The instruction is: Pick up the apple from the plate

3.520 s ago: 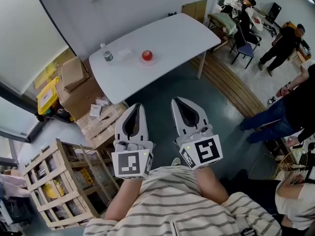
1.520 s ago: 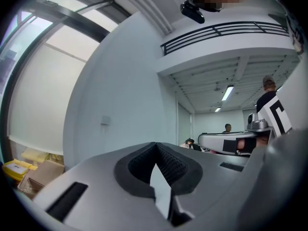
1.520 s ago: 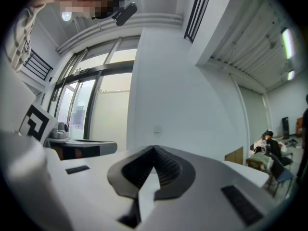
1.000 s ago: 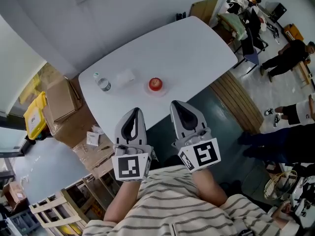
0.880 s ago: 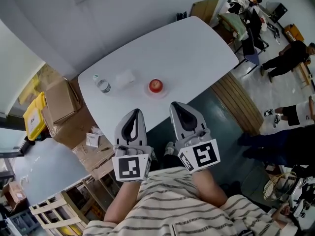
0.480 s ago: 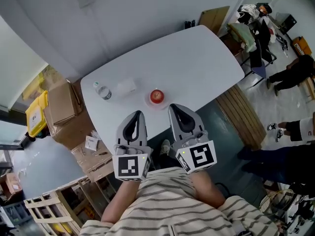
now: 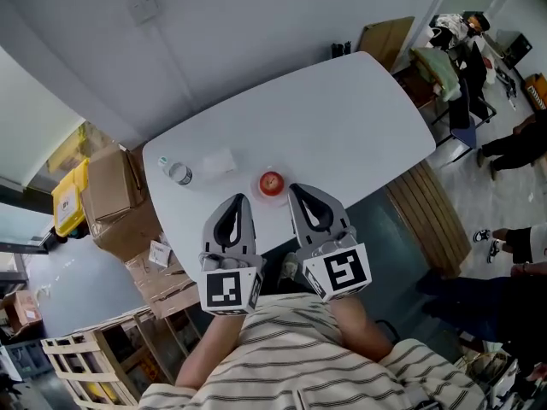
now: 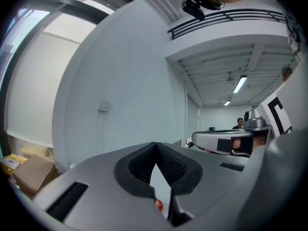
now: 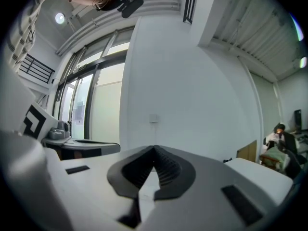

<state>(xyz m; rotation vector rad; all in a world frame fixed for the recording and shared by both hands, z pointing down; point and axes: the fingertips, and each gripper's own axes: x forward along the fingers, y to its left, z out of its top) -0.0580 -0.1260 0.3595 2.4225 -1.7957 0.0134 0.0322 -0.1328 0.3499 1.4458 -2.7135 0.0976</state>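
Apple [image 7: 271,182] on plate [image 7: 260,190], white counter [image 7: 342,118].
Left gripper [image 7: 236,198] and right gripper [image 7: 293,188] at near edge, jaws pressed together, nothing held; apple just beyond tips.

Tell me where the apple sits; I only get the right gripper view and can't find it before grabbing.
Observer: The apple lies on its plate on the white table, just beyond the tips of the left gripper and right gripper, between them.
Operator: Is the left gripper ready to help?
Observer: Not yet; its jaws are shut with nothing held.
Operator: Any obstacle on the left?
Observer: A bottle stands near the table's left end, apart from the plate.
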